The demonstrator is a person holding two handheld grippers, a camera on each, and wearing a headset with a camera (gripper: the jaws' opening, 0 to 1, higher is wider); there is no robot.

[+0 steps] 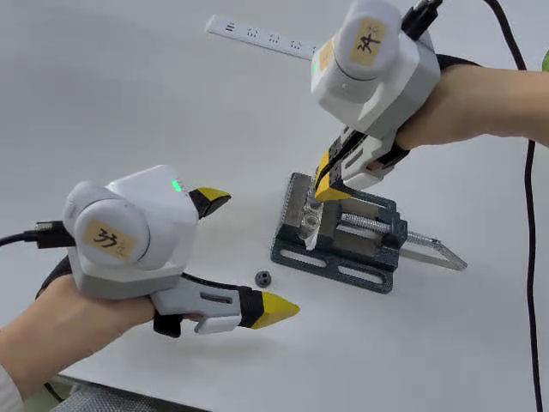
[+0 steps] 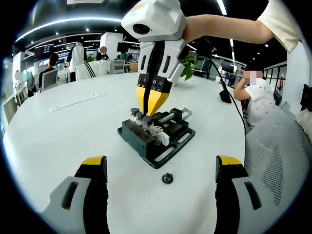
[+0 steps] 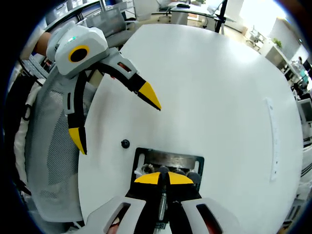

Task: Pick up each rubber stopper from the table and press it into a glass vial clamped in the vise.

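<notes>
A dark grey vise (image 1: 375, 255) stands on the white table and clamps small glass vials (image 2: 155, 130), some with dark stoppers (image 3: 193, 176) in them. My right gripper (image 1: 328, 190) points down onto the vials; its yellow tips are together, and I see nothing between them. One loose dark rubber stopper (image 1: 263, 278) lies on the table just left of the vise. My left gripper (image 1: 249, 255) hovers by that stopper, jaws wide open and empty. In the left gripper view the stopper (image 2: 167, 178) lies between the open jaws, a little ahead of them.
A white power strip (image 1: 257, 36) lies at the far side of the table. The vise's screw handle (image 1: 433, 249) sticks out to the right. A black cable (image 1: 527, 172) runs down the right side. A mesh chair (image 3: 48, 146) stands off the table's edge.
</notes>
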